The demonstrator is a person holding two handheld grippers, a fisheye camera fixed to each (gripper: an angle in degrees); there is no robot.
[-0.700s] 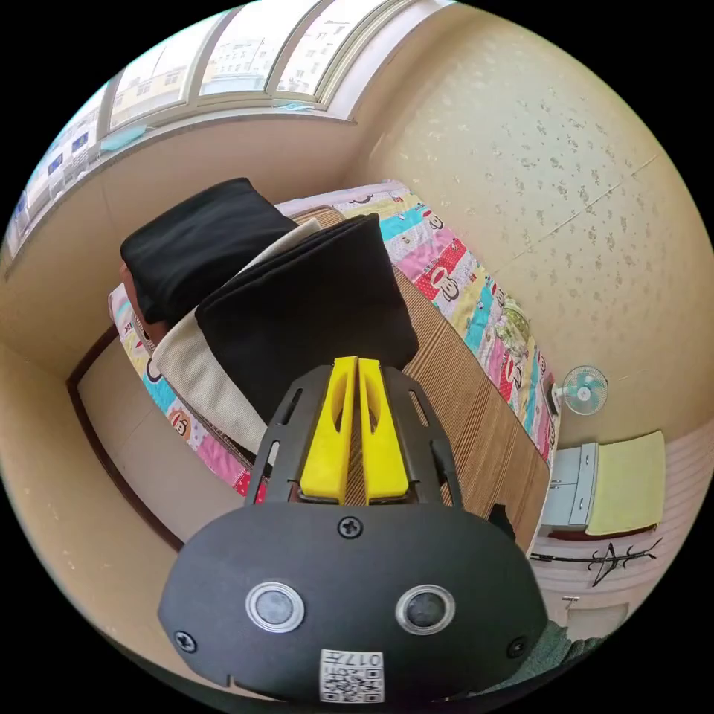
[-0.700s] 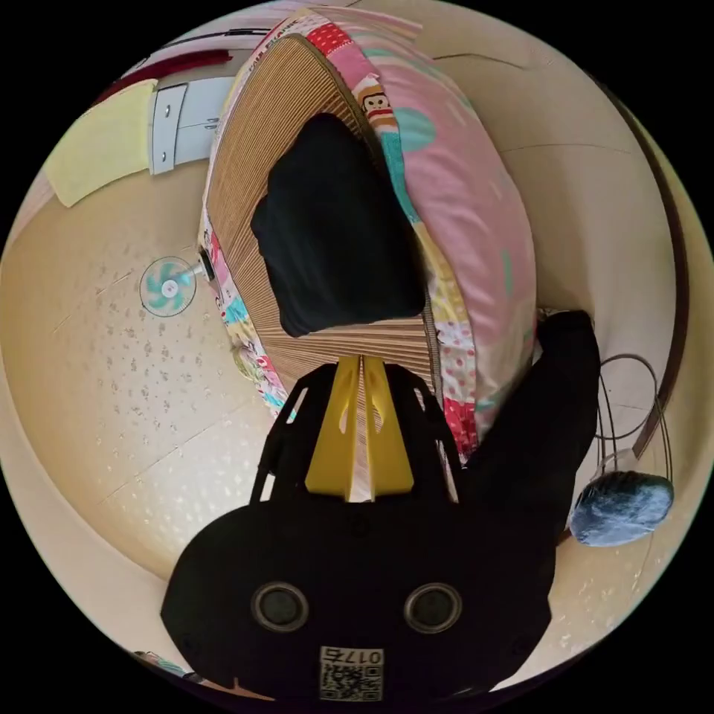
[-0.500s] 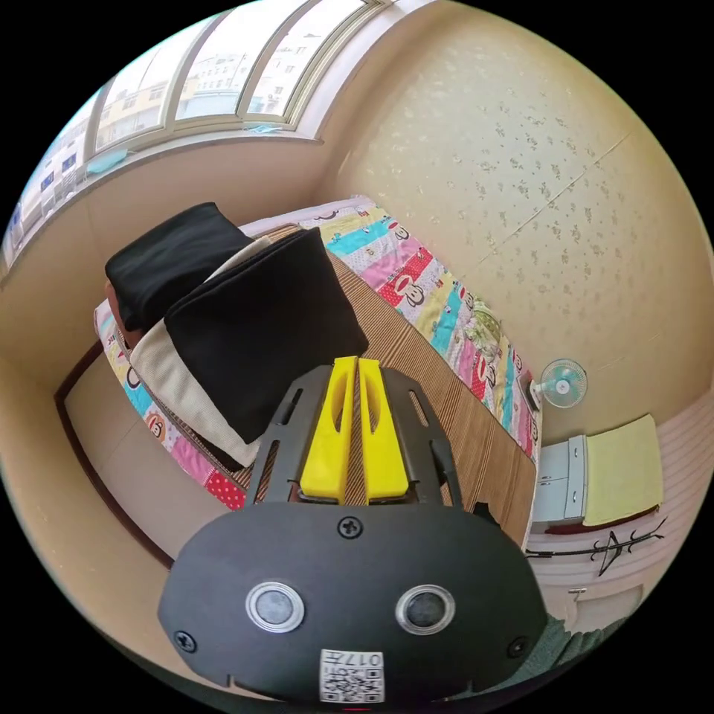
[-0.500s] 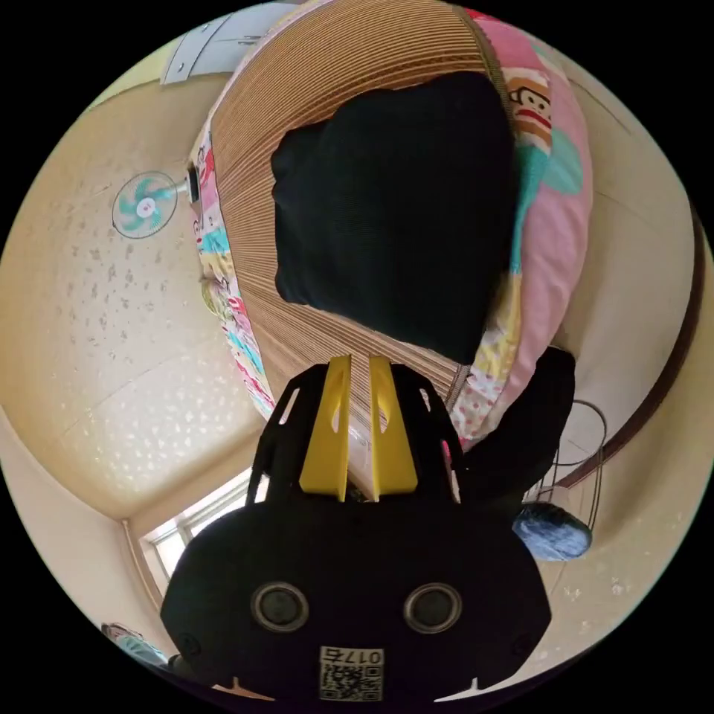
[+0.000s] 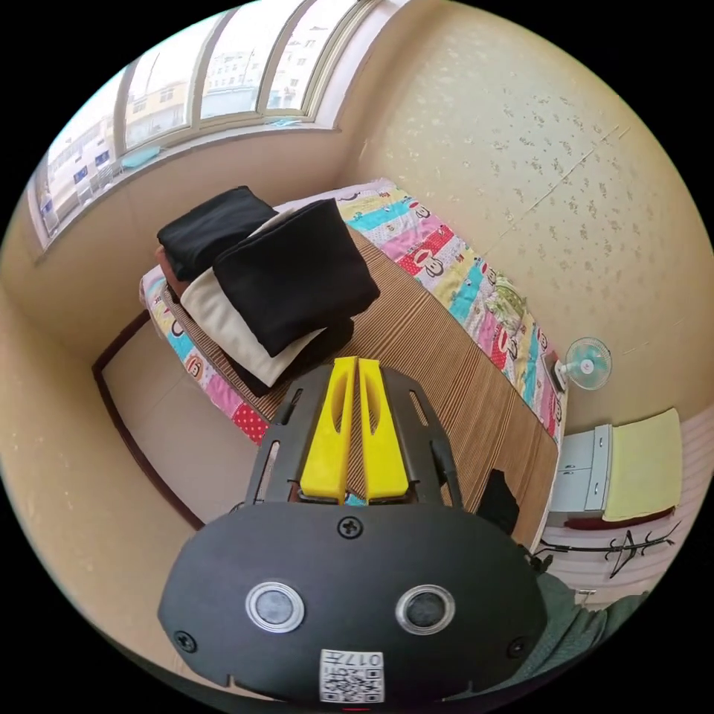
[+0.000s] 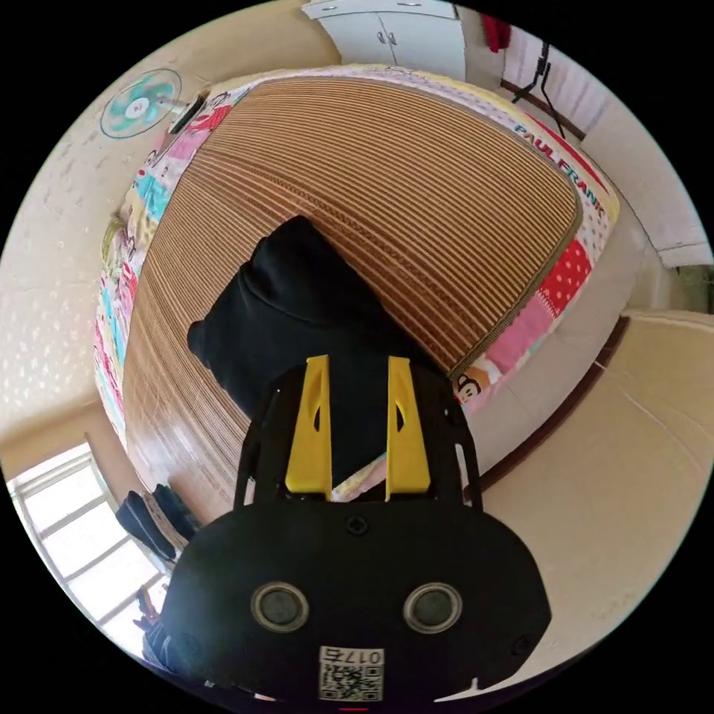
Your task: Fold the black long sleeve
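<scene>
Bed [image 6: 520, 186] with a striped mat [image 5: 454, 372] over a patchwork sheet [image 5: 476, 275] spreads ahead of both claws. In the right gripper view the black long sleeve [image 6: 297, 312] lies bunched on the mat, right ahead of the right claw [image 6: 359, 364], its near part between and under the jaw tips. Jaws stand apart, empty, nothing pinched; contact with the cloth can't be told.

Left claw [image 5: 355, 364] has its jaws together, holding nothing, raised over the near bed edge. Ahead of it sits a stack of folded clothes [image 5: 275, 290]: black piece on top, cream one under it, more dark ones below and behind.

Judgement: garment looks soft, light, floppy, no stiffness; it will sag and drag on the ribbed mat instead of sliding clean. Best grab is a hem or shoulder edge at the lump's rim, not the thick middle, one claw per corner to spread it flat first.

Left gripper view gives the stack, the window [image 5: 208, 74] and a small fan [image 5: 587, 364] on the wall; right gripper view gives the crumpled long sleeve close up and the bed's far corner.
</scene>
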